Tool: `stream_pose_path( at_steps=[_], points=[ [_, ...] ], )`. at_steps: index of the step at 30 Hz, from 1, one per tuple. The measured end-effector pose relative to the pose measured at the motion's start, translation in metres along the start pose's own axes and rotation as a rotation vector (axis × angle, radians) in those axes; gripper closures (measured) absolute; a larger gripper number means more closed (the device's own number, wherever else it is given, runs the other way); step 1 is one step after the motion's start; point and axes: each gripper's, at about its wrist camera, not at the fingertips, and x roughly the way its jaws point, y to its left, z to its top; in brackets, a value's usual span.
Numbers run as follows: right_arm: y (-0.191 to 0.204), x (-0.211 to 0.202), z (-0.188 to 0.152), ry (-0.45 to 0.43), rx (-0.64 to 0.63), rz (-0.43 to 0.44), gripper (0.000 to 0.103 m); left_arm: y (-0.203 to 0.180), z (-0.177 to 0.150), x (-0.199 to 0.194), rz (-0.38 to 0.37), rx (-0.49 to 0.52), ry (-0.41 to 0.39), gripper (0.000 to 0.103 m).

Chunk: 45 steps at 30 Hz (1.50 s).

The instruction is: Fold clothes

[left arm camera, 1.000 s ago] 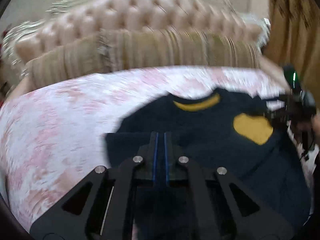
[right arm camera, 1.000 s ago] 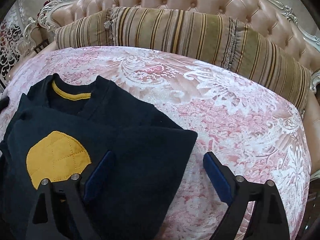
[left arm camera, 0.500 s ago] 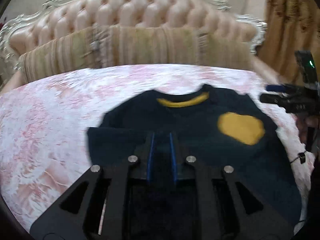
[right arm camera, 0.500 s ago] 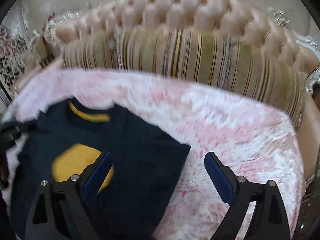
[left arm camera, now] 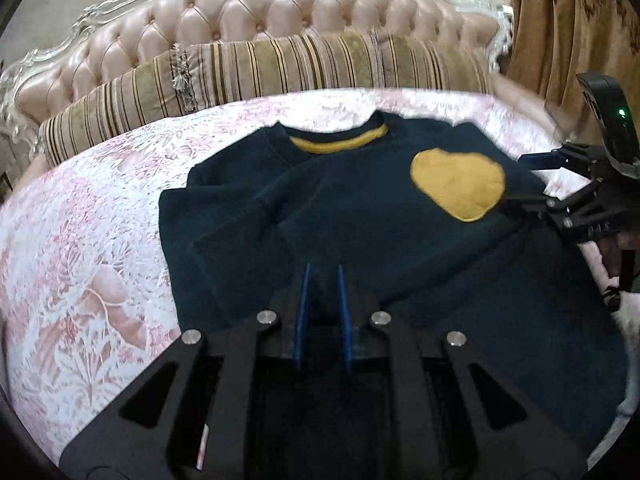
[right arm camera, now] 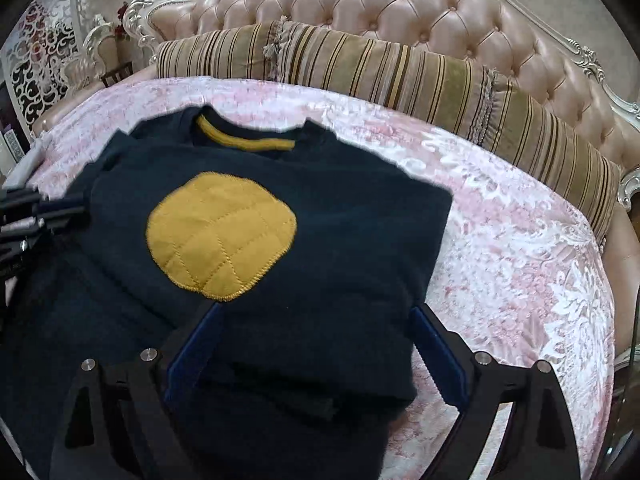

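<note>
A navy sweater [left arm camera: 360, 216] with a yellow collar band [left arm camera: 340, 144] and a yellow quilted patch [left arm camera: 458, 184] lies flat on the bed, sleeves folded across its front. My left gripper [left arm camera: 322, 280] hovers over its near left part. The blue pads stand a narrow gap apart, with only dark cloth seen behind the gap. In the right wrist view the sweater [right arm camera: 340, 240] fills the centre, the patch [right arm camera: 220, 236] just ahead of my right gripper [right arm camera: 316, 344], which is wide open above the cloth. The right gripper [left arm camera: 524, 180] also shows at the sweater's right edge, the left gripper [right arm camera: 76, 210] at its left edge.
The pink and white patterned bedspread [left arm camera: 100, 220] [right arm camera: 520, 260] surrounds the sweater. Striped bolster pillows [left arm camera: 280, 64] [right arm camera: 400, 68] line the back, below a tufted pink headboard [left arm camera: 280, 4]. A golden curtain [left arm camera: 580, 20] hangs at the far right.
The left pads went from shut to slightly apart. The right gripper, still wide open, moved from the sweater's right edge to over its body.
</note>
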Motion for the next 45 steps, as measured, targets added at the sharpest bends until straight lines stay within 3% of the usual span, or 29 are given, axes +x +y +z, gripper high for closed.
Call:
stream_pose_path(
  at_steps=[3, 6, 8, 11, 13, 19, 26, 30, 34, 37, 45],
  points=[
    [0.009, -0.026, 0.025, -0.088, 0.002, -0.001, 0.009, 0.01, -0.001, -0.012, -0.002, -0.092, -0.062, 0.085],
    [0.046, -0.019, 0.061, -0.108, -0.075, 0.039, 0.009, 0.015, -0.002, -0.01, -0.035, -0.172, -0.098, 0.085],
    [0.08, 0.004, 0.081, -0.076, -0.123, 0.107, 0.009, 0.009, -0.002, -0.002, -0.034, -0.174, -0.091, 0.085],
    [0.13, 0.051, 0.099, -0.017, -0.201, 0.105, 0.009, 0.003, -0.001, 0.01, 0.012, -0.162, -0.071, 0.085],
    [0.14, 0.07, 0.1, 0.007, -0.199, 0.085, 0.009, 0.001, -0.002, 0.015, 0.036, -0.157, -0.061, 0.085],
    [0.129, 0.095, 0.092, 0.048, -0.078, 0.073, 0.009, -0.006, -0.006, 0.019, 0.087, -0.14, -0.049, 0.086],
    [0.138, 0.099, 0.099, 0.034, -0.092, -0.025, 0.004, -0.009, -0.007, 0.023, 0.125, -0.114, -0.04, 0.086],
    [0.135, 0.103, 0.103, 0.043, -0.078, -0.028, 0.0, -0.009, -0.006, 0.024, 0.135, -0.105, -0.037, 0.086],
    [0.125, 0.085, 0.105, 0.001, -0.025, 0.01, 0.006, -0.008, -0.007, 0.024, 0.133, -0.105, -0.036, 0.086],
    [0.112, 0.06, 0.101, -0.052, 0.004, -0.018, 0.006, -0.008, -0.006, 0.024, 0.134, -0.104, -0.036, 0.086],
    [0.109, 0.089, 0.086, 0.033, -0.056, -0.092, 0.006, -0.009, -0.005, 0.025, 0.139, -0.097, -0.033, 0.086]
  ],
)
